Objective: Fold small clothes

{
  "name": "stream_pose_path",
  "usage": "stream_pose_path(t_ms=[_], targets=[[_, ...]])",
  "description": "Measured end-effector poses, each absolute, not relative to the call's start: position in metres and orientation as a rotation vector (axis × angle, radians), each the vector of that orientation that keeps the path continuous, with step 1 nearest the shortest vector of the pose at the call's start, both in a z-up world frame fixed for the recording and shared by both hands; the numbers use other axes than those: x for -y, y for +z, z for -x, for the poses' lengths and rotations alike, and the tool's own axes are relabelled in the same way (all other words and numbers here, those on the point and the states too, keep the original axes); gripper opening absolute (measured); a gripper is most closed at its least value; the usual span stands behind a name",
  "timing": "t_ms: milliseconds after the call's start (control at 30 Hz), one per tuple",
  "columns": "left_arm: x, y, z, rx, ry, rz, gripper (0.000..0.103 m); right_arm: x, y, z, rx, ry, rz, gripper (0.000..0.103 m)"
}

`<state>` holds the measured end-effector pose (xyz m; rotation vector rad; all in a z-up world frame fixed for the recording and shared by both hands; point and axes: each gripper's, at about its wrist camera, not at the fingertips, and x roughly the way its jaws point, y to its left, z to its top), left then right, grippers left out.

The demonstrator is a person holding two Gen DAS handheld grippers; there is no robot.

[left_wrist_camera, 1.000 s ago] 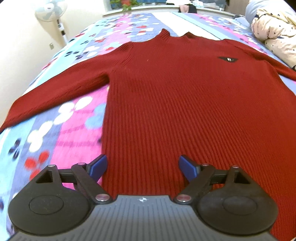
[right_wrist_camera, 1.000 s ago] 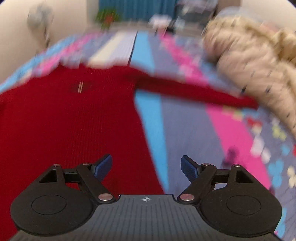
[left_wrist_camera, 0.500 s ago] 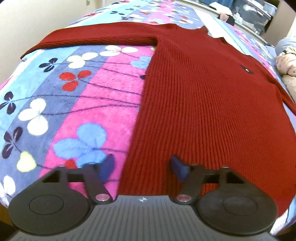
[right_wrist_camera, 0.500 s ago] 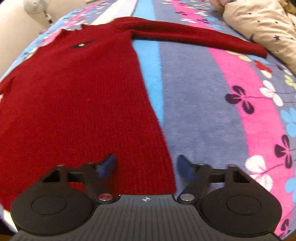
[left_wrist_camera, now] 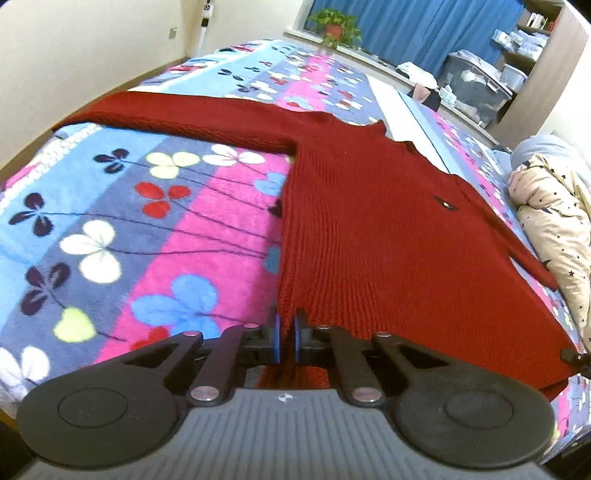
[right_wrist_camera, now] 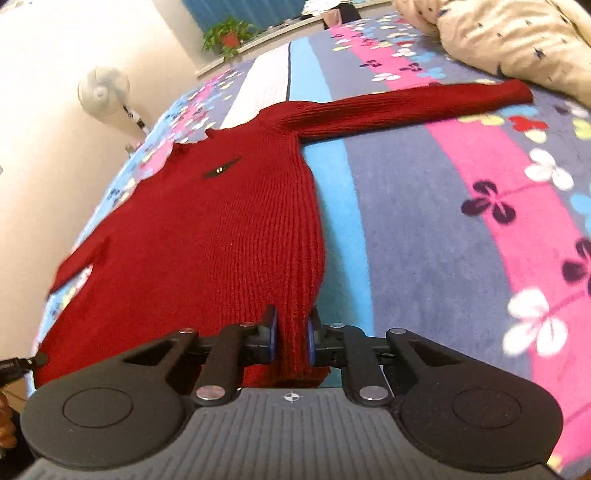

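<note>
A dark red knit sweater (left_wrist_camera: 376, 229) lies flat, front up, on a flowered bedspread (left_wrist_camera: 155, 236), sleeves spread to both sides. My left gripper (left_wrist_camera: 287, 338) is shut on the sweater's bottom left hem corner. My right gripper (right_wrist_camera: 291, 338) is shut on the bottom right hem corner of the sweater (right_wrist_camera: 229, 229), with a bunch of knit pinched between its blue pads. A small dark badge (right_wrist_camera: 221, 170) sits on the chest. The right sleeve (right_wrist_camera: 413, 107) reaches toward a beige quilt.
A beige star-print quilt (left_wrist_camera: 554, 229) is bunched at the bed's right side, also in the right wrist view (right_wrist_camera: 509, 40). A white fan (right_wrist_camera: 103, 92) stands by the left wall. A potted plant (left_wrist_camera: 334, 27) and storage boxes (left_wrist_camera: 476, 92) lie beyond the bed.
Both grippers were open over the hem corners; both have now closed on the hem. The views have tilted up, showing more of the room.
</note>
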<state>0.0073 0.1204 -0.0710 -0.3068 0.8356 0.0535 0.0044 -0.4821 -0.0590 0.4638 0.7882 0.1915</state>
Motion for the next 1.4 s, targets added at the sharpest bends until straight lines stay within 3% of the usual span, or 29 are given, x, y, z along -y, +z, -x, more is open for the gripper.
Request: stream_pose_path(t_ms=[33, 67, 200, 267, 333, 400, 467, 533, 633, 700, 933, 1200, 1400], targets=[[-0.12, -0.076, -0.01, -0.866, 0.064, 0.296, 0.007, 0.482, -0.062, -0.004, -0.808, 0.17, -0.461, 0.015], [-0.118, -0.083, -0.015, -0.905, 0.073, 0.282, 0.009, 0.48, -0.066, -0.006, -0.839, 0.133, -0.445, 0.009], [-0.1, -0.087, -0.021, -0.891, 0.171, 0.123, 0.015, 0.467, -0.082, -0.022, -0.924, -0.125, -0.255, 0.014], [-0.09, -0.076, -0.019, -0.822, 0.125, 0.11, 0.03, 0.464, -0.07, -0.018, -0.823, -0.085, -0.278, 0.015], [-0.082, -0.074, -0.02, -0.804, 0.074, 0.127, 0.038, 0.454, -0.058, -0.013, -0.729, 0.009, -0.272, 0.029], [-0.077, -0.087, -0.029, -0.868, 0.047, 0.134, 0.05, 0.438, -0.06, -0.016, -0.735, 0.095, -0.231, 0.052], [-0.07, -0.109, -0.04, -1.0, 0.059, 0.109, 0.054, 0.421, -0.078, -0.026, -0.855, 0.156, -0.171, 0.054], [-0.062, -0.109, -0.041, -0.985, 0.089, 0.046, 0.055, 0.405, -0.101, -0.033, -0.99, 0.148, -0.072, 0.056], [-0.056, -0.093, -0.039, -0.901, 0.062, 0.054, 0.062, 0.397, -0.088, -0.031, -0.922, 0.152, -0.036, 0.057], [-0.054, -0.087, -0.04, -0.864, 0.073, 0.058, 0.076, 0.399, -0.08, -0.029, -0.876, 0.139, -0.071, 0.057], [-0.046, -0.06, -0.042, -0.739, 0.074, 0.1, 0.082, 0.406, -0.035, -0.015, -0.604, 0.048, -0.037, 0.057], [-0.03, -0.017, -0.032, -0.55, 0.081, -0.031, 0.084, 0.422, 0.043, 0.013, -0.282, 0.015, -0.075, 0.057], [-0.044, 0.007, -0.055, -0.52, 0.033, -0.038, 0.084, 0.429, 0.023, -0.005, -0.336, -0.021, -0.207, 0.056]])
